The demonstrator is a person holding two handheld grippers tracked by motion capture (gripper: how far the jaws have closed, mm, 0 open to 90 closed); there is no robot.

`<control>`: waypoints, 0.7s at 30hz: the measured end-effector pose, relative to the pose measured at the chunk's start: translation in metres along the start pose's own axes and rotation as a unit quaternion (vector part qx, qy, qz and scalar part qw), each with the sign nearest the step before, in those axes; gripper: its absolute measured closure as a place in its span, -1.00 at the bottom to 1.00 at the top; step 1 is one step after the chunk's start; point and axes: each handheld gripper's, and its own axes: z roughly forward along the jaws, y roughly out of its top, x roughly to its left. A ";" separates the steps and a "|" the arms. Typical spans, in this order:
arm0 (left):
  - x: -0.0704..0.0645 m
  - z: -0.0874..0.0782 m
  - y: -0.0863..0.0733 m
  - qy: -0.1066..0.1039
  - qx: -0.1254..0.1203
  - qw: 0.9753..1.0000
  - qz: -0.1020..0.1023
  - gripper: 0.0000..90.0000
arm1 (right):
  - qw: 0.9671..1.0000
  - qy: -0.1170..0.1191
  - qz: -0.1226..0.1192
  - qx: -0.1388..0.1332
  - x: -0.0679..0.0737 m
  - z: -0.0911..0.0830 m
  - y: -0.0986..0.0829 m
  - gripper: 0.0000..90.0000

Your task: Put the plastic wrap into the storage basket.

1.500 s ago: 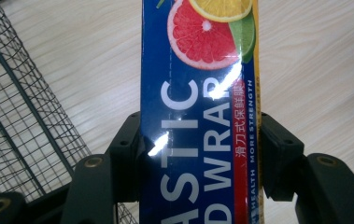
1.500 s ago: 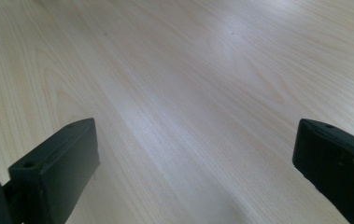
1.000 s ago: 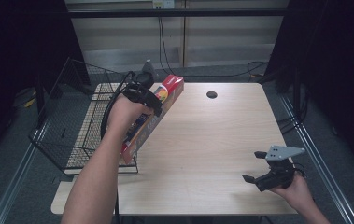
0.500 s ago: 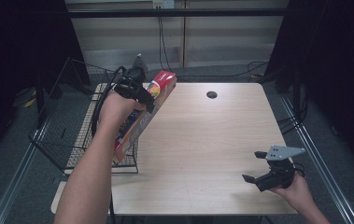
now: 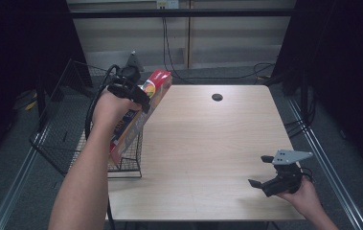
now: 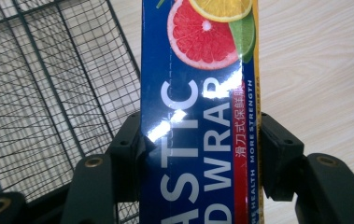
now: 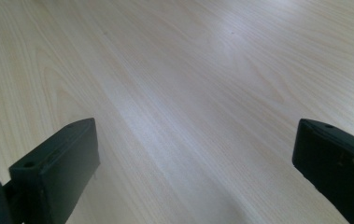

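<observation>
At the left edge of the pale wooden desk [image 5: 208, 143], a black wire-mesh basket [image 5: 64, 139] is sitting, and it is serving here as the landmark. Directly above the basket's right wall, the left gripper [image 5: 133, 93] is clamping its jaws across the narrow width of a long blue-and-red cardboard box of plastic wrap printed with citrus slices [image 5: 138, 115]. The left gripper view is showing the jaws pressing on both long edges of the box [image 6: 198, 116], with the basket mesh [image 6: 48, 93] lying beneath on one side and bare desk on the other. The box is hanging tilted, its lower end dipping towards the basket's near right corner and its red upper end pointing away over the desk.

The box is looking light and fairly stiff, though thin card of this kind would probably dent under a hard squeeze, and its glossy face is likely to be slippery. Gripping it across the narrow sides near the upper part, as now, seems sensible, yet the long free end may swing.

The basket's right wall is standing in the way of the lower end. Well to the right of the basket, near the desk's front corner, the right gripper [image 5: 270, 178] is resting with its jaws apart, holding nothing. A small dark round hole [image 5: 217, 97] is sitting far back on the desk.
</observation>
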 end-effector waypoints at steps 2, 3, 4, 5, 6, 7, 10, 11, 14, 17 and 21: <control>0.002 -0.002 -0.001 0.002 -0.002 1.000 -0.003 -0.02 | 1.000 -0.001 0.000 -0.001 0.000 0.000 0.000 -0.99; 0.003 -0.002 -0.001 0.002 -0.001 1.000 0.000 -0.02 | 1.000 0.000 0.001 -0.001 0.000 0.000 0.000 -0.99; 0.004 -0.003 -0.001 0.004 -0.001 1.000 -0.002 -0.02 | 1.000 -0.001 0.001 -0.001 0.000 0.000 0.000 -0.99; 0.006 -0.004 -0.002 0.006 0.001 1.000 -0.006 -0.02 | 1.000 0.001 0.000 0.000 0.000 0.000 0.000 -0.99; 0.006 -0.004 -0.002 0.006 0.001 1.000 -0.006 -0.02 | 1.000 0.001 0.000 0.000 0.000 0.000 0.000 -0.99; 0.007 -0.004 -0.003 0.005 -0.001 1.000 -0.009 -0.02 | 1.000 -0.001 -0.002 0.002 0.000 0.000 0.000 -0.99; 0.009 -0.006 -0.004 0.006 -0.004 1.000 -0.015 -0.02 | 1.000 -0.001 -0.002 0.003 0.000 0.000 0.000 -0.99; 0.011 -0.007 -0.004 0.007 -0.001 1.000 -0.012 -0.02 | 1.000 -0.002 -0.002 0.003 0.000 0.000 0.000 -0.99; 0.014 -0.010 -0.004 0.010 -0.007 1.000 -0.022 -0.02 | 1.000 -0.003 -0.002 0.002 0.000 0.000 0.000 -0.99; 0.017 -0.013 -0.005 0.015 -0.010 1.000 -0.024 -0.02 | 1.000 -0.001 -0.003 0.003 0.001 0.001 0.000 -0.99; 0.021 -0.017 -0.006 0.019 -0.004 0.999 -0.028 -0.02 | 1.000 0.003 -0.002 0.004 0.001 0.001 0.000 -0.99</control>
